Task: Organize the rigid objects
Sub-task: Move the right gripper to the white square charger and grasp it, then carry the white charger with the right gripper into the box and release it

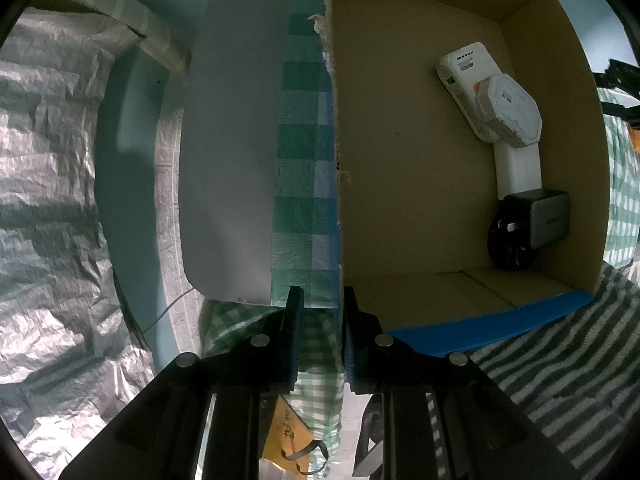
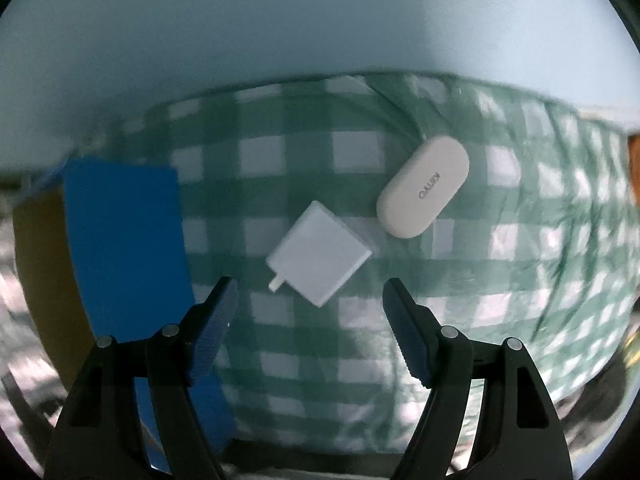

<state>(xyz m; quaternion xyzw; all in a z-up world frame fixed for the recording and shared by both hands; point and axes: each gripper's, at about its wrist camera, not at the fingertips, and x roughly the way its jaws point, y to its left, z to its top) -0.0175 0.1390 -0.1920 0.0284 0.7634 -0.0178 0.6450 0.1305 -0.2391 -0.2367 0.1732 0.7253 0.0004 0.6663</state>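
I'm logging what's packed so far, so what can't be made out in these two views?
- Left wrist: the round black item in the cardboard box is half hidden under the dark grey plug adapter.
- Left wrist: the long white device is partly covered by the octagonal white case.
- Right wrist: the box's contents are out of frame.

The box [image 1: 420, 184] is brown matt cardboard, with a rough torn edge and smooth blue tape on the rim. The checked cloth [image 2: 300, 152] is woven and soft, with creases. The charger [image 2: 320, 254] and the oval case [image 2: 424, 186] are smooth white plastic, slightly satin. The gripper pads [image 2: 214, 328] are blue ribbed rubber on matt black plastic arms with metal pins. The silver sheet [image 1: 48, 160] is crinkled and shiny.
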